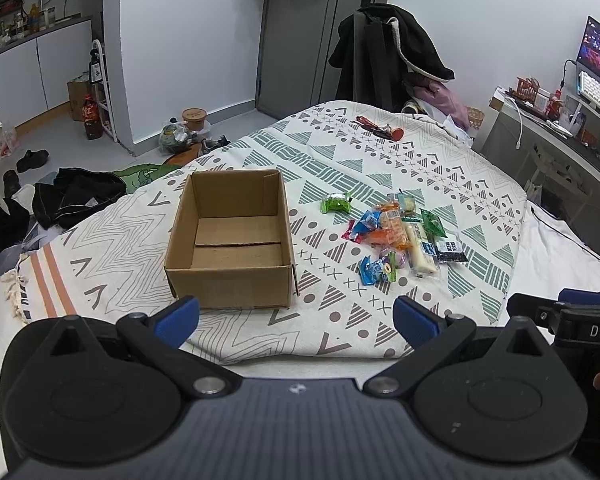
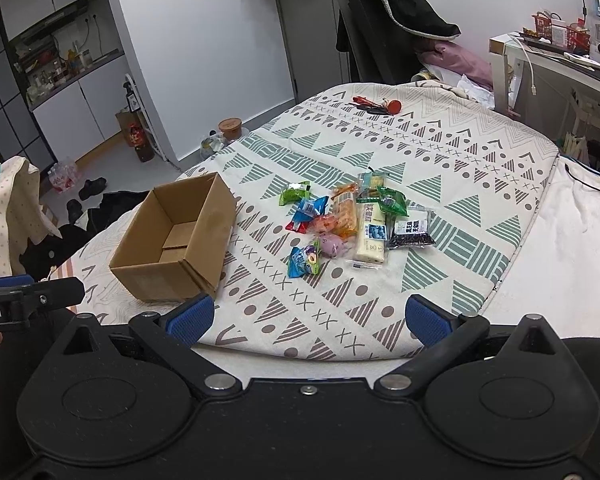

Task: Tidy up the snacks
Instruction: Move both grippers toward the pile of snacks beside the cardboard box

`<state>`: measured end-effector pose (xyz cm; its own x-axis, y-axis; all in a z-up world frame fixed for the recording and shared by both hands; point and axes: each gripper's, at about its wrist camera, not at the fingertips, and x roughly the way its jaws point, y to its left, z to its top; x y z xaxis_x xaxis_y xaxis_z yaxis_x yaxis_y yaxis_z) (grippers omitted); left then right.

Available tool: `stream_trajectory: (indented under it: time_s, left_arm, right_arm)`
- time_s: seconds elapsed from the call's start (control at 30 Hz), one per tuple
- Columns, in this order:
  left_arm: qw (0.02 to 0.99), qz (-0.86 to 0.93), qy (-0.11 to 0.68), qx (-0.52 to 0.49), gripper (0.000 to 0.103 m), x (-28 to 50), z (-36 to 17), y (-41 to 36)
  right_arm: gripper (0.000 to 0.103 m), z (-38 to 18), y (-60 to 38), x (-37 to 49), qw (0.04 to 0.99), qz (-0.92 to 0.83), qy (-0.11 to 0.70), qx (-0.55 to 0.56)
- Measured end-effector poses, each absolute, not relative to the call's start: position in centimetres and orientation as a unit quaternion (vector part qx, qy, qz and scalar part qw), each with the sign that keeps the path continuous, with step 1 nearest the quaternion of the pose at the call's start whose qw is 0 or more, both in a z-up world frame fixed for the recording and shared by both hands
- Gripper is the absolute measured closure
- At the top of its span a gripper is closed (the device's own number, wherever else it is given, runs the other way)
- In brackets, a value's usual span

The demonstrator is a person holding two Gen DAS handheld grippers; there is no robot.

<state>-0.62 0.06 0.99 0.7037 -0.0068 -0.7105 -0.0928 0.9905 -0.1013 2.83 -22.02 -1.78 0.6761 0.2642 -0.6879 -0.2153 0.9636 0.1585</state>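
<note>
Wrapper print too small to read — snacks (image 2: pixel 348 220) heaped right of the empty box (image 1: pixel 230 240) on a patterned bedspread (image 1: pixel 380 160); both grippers (image 1: pixel 296 318) (image 2: pixel 308 316) gape wide, holding nothing, in a cluttered bedroom.

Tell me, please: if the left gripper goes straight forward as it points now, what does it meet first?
Probably the cardboard box. The open left gripper points over the patterned blanket at the box's near wall; depth is uncertain.

Right claw (image 1: pixel 588 330) reads "DAS"; left claw (image 2: pixel 4 308) perhaps "bot.AI".
</note>
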Motion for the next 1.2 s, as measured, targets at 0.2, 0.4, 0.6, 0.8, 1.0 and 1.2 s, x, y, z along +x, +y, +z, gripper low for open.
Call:
stream_trajectory:
  time_s: [0.2, 0.4, 0.6, 0.8, 1.0, 1.2]
  left_arm:
    - [0.921, 0.024, 0.384, -0.066, 0.0, -0.6, 1.0, 0.1]
    - [0.921, 0.023, 0.384, -0.066, 0.0, -0.7, 1.0, 0.0]
    - [0.921, 0.025, 0.384, -0.069, 0.0, -0.6, 1.1, 0.1]
    - [0.919, 0.027, 0.386, -0.072, 0.0, 0.4, 1.1, 0.4]
    - [0.916, 0.03, 0.392, -0.074, 0.0, 1.6, 0.8, 0.4]
    - [0.914, 0.032, 0.398, -0.078, 0.0, 2.8, 0.5, 0.5]
  right_arm:
    - [0.0, -1.8, -22.0, 2.9, 0.915, 0.13, 0.38, 0.032]
    - [0.0, -1.9, -22.0, 2.9, 0.915, 0.132, 0.381, 0.03]
    - [0.0, -1.9, -21.9, 3.2, 0.914, 0.133, 0.383, 0.027]
    - [0.0, -1.7, -21.7, 4.0, 0.912, 0.138, 0.386, 0.024]
    - [0.0, -1.6, -21.5, 5.0, 0.909, 0.138, 0.392, 0.025]
    - [0.0, -1.4, -21.4, 6.0, 0.906, 0.141, 0.398, 0.026]
